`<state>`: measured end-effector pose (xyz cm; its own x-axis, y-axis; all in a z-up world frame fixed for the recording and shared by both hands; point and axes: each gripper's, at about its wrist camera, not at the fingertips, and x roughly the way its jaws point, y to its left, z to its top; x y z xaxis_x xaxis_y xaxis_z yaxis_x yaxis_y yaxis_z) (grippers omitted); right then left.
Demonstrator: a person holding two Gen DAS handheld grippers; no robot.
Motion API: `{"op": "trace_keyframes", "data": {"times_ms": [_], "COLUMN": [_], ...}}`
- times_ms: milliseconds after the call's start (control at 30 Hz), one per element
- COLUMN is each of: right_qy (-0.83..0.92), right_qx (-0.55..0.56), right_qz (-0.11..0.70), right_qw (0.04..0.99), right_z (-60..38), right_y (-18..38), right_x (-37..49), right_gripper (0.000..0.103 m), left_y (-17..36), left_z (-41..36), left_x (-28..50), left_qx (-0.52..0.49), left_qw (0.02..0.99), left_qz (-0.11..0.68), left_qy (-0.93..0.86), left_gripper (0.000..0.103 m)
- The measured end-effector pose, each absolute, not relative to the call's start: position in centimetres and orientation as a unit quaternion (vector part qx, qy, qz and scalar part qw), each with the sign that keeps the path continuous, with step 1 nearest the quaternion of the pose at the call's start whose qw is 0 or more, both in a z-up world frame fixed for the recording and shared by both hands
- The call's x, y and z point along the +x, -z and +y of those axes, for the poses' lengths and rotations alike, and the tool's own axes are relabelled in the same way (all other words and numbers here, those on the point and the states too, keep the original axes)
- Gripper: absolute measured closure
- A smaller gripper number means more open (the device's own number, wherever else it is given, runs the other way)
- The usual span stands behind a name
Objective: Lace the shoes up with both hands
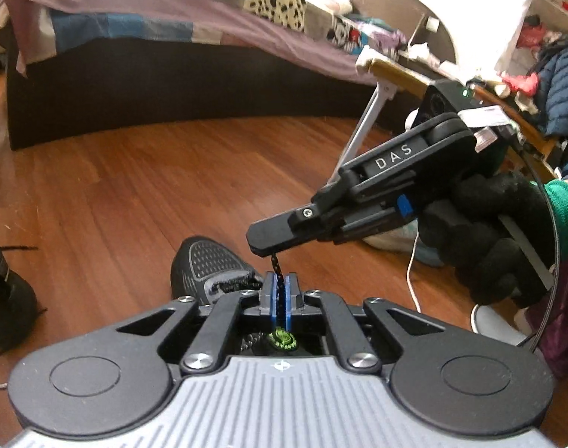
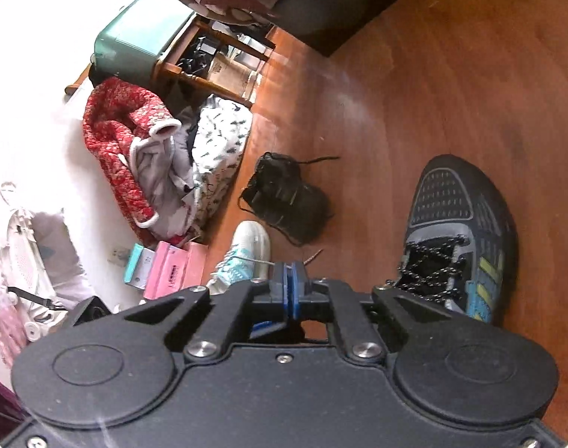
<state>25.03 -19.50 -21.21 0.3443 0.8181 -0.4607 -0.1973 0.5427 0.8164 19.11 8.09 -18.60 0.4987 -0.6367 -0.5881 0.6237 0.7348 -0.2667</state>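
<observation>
Two grippers are meeting over a grey running shoe (image 2: 466,231) that is sitting on the wooden floor (image 1: 134,179). In the left wrist view, the left gripper (image 1: 280,287) is pressing its blue pads (image 1: 270,298) together on a black speckled shoelace (image 1: 278,272), which is running straight up from between them into the tip of the right gripper (image 1: 261,248). The right gripper is reaching in from the right, held by a black-gloved hand (image 1: 485,231) with a green cuff, and its fingers are lying closed flat on the top end of that lace. The lace is looking taut between the two tips. Only the shoe's mesh toe is showing beyond the left gripper in that view.

In the right wrist view, the right gripper's blue pads (image 2: 293,291) are sitting together with no gap; the lace itself is not visible between them here. The grey shoe is lying to the right, toe pointing away, with black speckled lacing crossed over its tongue. A black shoe (image 2: 287,198) and a white-and-teal sneaker (image 2: 242,254) are lying farther left, near a heap of clothes (image 2: 153,156).
</observation>
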Motion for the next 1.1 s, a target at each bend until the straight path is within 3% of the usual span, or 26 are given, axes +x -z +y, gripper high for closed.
{"op": "trace_keyframes", "data": {"times_ms": [700,933,967,1033,1100], "right_qy": [-0.351,-0.329,-0.326,-0.319,-0.312], "right_qx": [0.288,0.286,0.265,0.223,0.181], "right_qz": [0.455,0.460,0.462,0.465,0.468], "right_qw": [0.766,0.774,0.781,0.795,0.807], "right_z": [-19.0,-18.4,-18.2,-17.9,-17.6], "right_y": [20.9,20.1,20.1,20.1,20.1], "right_x": [24.1,22.6,22.4,22.1,21.7], "right_gripper": [0.099,0.098,0.095,0.069,0.062], "left_y": [18.7,18.4,18.3,17.8,17.0], "left_z": [7.6,6.5,6.3,6.2,6.1], "left_x": [20.1,19.6,19.6,19.8,20.3], "left_qx": [-0.022,0.040,0.062,0.103,0.142], "left_qw": [0.857,0.865,0.866,0.879,0.892], "left_qz": [0.377,0.364,0.361,0.345,0.320], "left_qy": [0.350,0.344,0.340,0.314,0.285], "left_gripper": [0.101,0.102,0.102,0.102,0.102]}}
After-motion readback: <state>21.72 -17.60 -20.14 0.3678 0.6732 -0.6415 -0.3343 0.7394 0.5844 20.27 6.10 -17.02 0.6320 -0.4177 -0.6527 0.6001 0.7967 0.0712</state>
